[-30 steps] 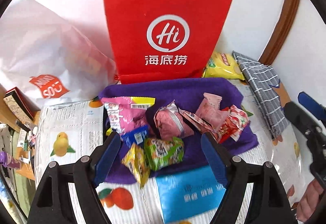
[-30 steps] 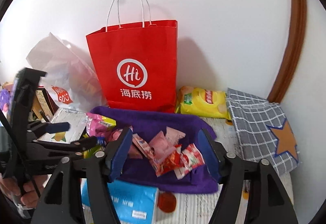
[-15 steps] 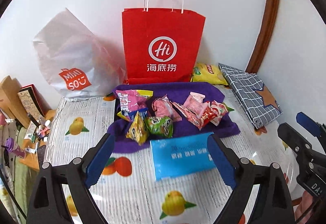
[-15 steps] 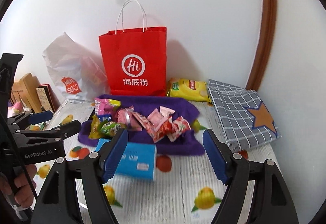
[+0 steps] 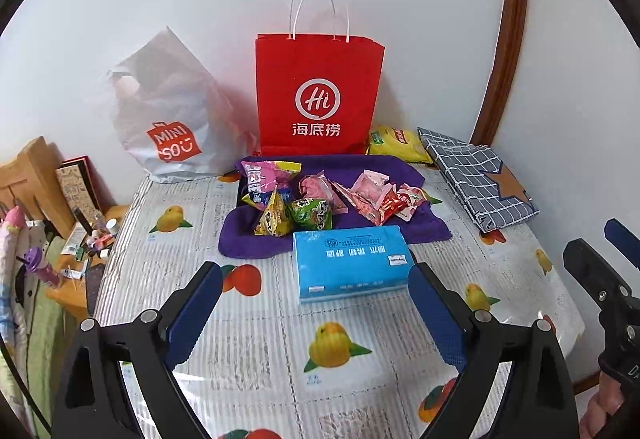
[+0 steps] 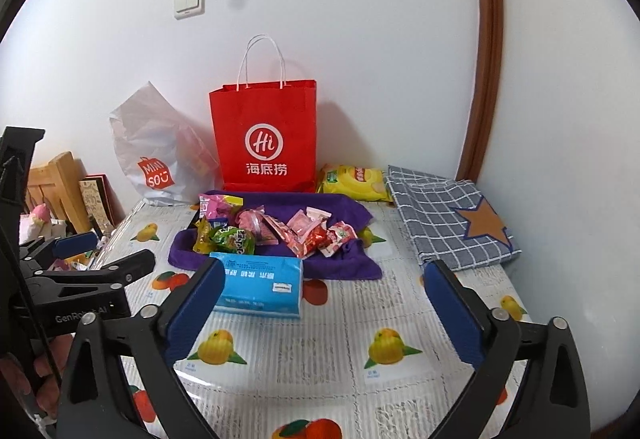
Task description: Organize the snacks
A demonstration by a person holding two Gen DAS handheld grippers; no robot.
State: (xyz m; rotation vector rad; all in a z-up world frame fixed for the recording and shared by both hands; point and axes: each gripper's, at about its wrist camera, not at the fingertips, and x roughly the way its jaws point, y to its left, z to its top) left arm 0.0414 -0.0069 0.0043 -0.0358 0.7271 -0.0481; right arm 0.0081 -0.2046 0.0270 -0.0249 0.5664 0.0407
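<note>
- Left wrist view: your left gripper (image 5: 316, 297) stands wide with nothing between the jaws; the blue tissue pack (image 5: 350, 262) lies just beyond them on the fruit-print tablecloth (image 5: 280, 351).
- The snack packets (image 5: 320, 199) sit heaped on the purple towel (image 5: 420, 229), at 12 o'clock from the fingers, past the tissue pack.
- Handling, as I judge it: light, crinkly, slippery film sachets, soft inside. Pinch each by its flat sealed edge, not the puffed middle; the green packet (image 5: 312, 214) and yellow pyramid packet (image 5: 272, 217) lie nearest.
- Writing: red paper bag (image 5: 318, 95) reads "Hi" over "海底捞"; white plastic bag (image 5: 172, 119) at 11 o'clock reads "MINISO". Yellow chip bag (image 5: 394, 145) at 1 o'clock, label too small.
- Right wrist view: your right gripper (image 6: 324, 303) is opening, nothing between the jaws; the snack heap lies at 12 o'clock.
- The left gripper's body at 9 o'clock carries "GenRobot.AI", partly hidden.
- Checked cloth with star patch (image 6: 448, 215) at 1 o'clock.
</note>
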